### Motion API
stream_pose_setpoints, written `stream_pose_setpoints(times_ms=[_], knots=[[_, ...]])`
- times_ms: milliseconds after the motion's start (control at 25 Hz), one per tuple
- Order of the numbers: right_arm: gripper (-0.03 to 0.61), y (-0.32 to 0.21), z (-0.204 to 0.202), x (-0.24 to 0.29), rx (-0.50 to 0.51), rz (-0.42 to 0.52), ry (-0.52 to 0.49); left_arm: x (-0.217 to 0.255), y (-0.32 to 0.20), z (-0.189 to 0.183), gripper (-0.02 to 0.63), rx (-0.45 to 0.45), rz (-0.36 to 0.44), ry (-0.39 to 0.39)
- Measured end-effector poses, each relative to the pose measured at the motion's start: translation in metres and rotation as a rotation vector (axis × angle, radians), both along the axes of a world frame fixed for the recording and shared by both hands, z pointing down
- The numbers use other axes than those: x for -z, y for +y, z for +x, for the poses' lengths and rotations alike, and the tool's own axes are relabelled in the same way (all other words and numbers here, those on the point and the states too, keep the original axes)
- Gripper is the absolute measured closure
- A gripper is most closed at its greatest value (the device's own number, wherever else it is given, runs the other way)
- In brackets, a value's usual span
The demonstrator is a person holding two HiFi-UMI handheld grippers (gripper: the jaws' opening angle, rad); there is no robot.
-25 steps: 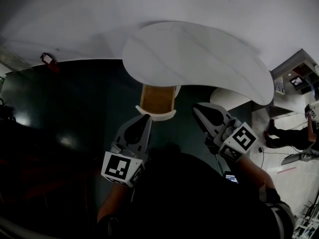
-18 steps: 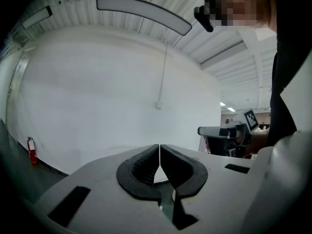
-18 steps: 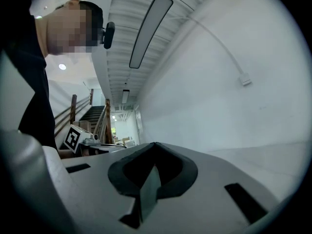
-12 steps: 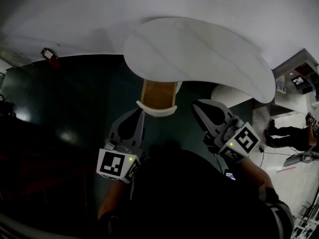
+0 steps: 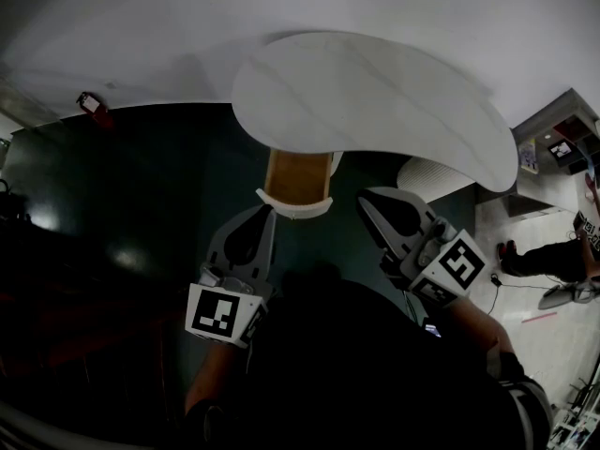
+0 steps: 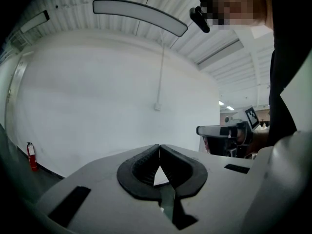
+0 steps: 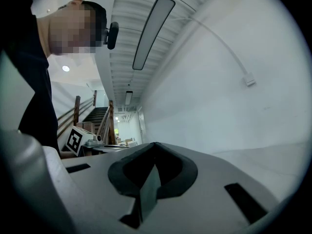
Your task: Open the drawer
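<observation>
No word, number or brand name can be read anywhere in your views. The only printed signs are black-and-white square patterns. The left marker [image 5: 217,313] sits on the cube of your left gripper [image 5: 268,214], lower left of centre. The right marker [image 5: 459,262] sits on your right gripper [image 5: 365,199], right of centre.

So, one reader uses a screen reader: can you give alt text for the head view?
A wood-lined drawer stands pulled out from under a white tabletop. The left gripper and right gripper point toward it, jaws shut and empty.
</observation>
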State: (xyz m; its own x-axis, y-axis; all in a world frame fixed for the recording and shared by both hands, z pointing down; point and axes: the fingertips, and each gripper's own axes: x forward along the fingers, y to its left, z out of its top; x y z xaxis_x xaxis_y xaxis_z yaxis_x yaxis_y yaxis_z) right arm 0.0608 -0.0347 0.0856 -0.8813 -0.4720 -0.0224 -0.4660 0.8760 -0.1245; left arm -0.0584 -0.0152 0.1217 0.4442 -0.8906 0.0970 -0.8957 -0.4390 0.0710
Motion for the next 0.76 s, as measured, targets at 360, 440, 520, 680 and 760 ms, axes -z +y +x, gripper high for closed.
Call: stream_pose_setpoints(times_ms=[360,440,520,680,760], knots=[[0.561,0.0009,0.0006,-0.003,0.004,0.0,0.002,0.0005,-0.0026,0.0022,0.601,0.009,-0.014,0.044],[0.561,0.0003,0.0009,-0.0035,0.001,-0.002,0.001,0.0004,-0.0029,0.002,0.601,0.008,-0.014,0.043],[0.561,0.0004,0.0009,-0.0031,0.001,0.0,0.0,0.0004,-0.0028,0.0021,0.601,0.007,-0.015,0.044],[0.561,0.0065,0.0016,-0.0028,0.005,0.002,0.0,-0.0001,0.0028,0.0032,0.601,0.007,-0.023,0.051],[0.561,0.0099,0.0015,-0.0027,0.006,0.001,0.0,0.0,0.0055,0.0032,0.601,0.008,-0.025,0.055]])
